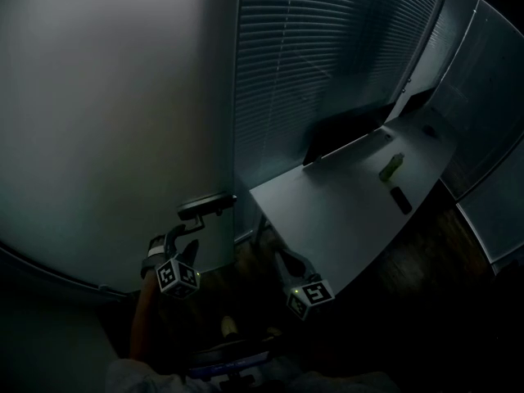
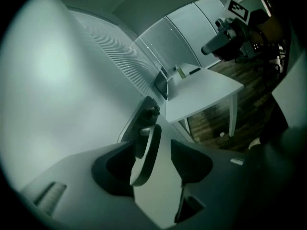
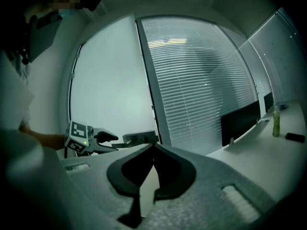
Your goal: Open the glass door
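Observation:
The frosted glass door (image 1: 106, 121) fills the left of the head view, its metal lever handle (image 1: 206, 205) at the door's right edge. My left gripper (image 1: 187, 237) sits just below and in front of that handle. In the left gripper view the lever (image 2: 146, 152) lies between the open jaws of the left gripper (image 2: 153, 145), close to the left pad, with a clear gap to the right pad. My right gripper (image 1: 277, 258) hangs lower right, off the door, near the table's edge. In its own view the right gripper (image 3: 153, 146) has its tips together with nothing held.
A white table (image 1: 344, 211) stands right of the door, close to my right gripper. On it are a dark monitor (image 1: 340, 133), a green bottle (image 1: 390, 167) and a small dark object (image 1: 400, 199). Slatted blinds (image 1: 327, 47) cover the glass wall behind. The room is dim.

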The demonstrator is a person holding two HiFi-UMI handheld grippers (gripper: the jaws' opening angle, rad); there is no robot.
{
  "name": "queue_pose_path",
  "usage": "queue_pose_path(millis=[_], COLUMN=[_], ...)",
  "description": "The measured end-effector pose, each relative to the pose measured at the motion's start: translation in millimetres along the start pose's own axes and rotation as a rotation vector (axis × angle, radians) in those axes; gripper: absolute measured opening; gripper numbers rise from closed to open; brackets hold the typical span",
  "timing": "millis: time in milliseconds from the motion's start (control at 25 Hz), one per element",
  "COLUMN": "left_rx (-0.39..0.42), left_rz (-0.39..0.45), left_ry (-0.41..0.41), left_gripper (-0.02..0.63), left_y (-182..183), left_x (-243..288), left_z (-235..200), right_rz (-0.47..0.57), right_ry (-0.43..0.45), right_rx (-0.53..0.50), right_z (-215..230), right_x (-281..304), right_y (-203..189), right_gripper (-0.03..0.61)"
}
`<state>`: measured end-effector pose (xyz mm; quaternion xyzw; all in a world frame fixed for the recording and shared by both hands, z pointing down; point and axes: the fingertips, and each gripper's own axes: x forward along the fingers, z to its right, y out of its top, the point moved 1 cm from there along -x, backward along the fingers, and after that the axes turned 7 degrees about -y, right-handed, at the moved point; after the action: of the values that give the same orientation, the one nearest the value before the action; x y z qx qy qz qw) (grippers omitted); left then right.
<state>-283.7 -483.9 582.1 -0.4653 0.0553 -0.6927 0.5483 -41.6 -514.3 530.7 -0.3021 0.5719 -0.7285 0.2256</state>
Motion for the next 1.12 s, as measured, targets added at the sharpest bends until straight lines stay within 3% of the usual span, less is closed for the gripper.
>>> queue_pose_path(millis=[200, 600, 1120], left_rx=[0.104, 0.237, 0.322], left_rz=[-0.065, -0.183, -0.242], left_ry=[0.016, -0.013, 0.030], left_gripper=[0.245, 0.230, 0.077], left_y=[-10.7, -21.3, -17.9], left_x=[15.7, 31.8, 42.0], left_z=[-2.5, -3.8, -6.6], right_rz=[0.003, -0.004, 0.025], right_ry=[0.008, 0.008, 0.004], right_rx=[-0.023, 0.001, -0.018], right_z=[-5.3, -19.1, -23.5], right_x=[3.2, 0.5, -2.0], right_y=[-2.4, 7.1, -0.9], right_gripper=[0.000, 0.000, -0.001])
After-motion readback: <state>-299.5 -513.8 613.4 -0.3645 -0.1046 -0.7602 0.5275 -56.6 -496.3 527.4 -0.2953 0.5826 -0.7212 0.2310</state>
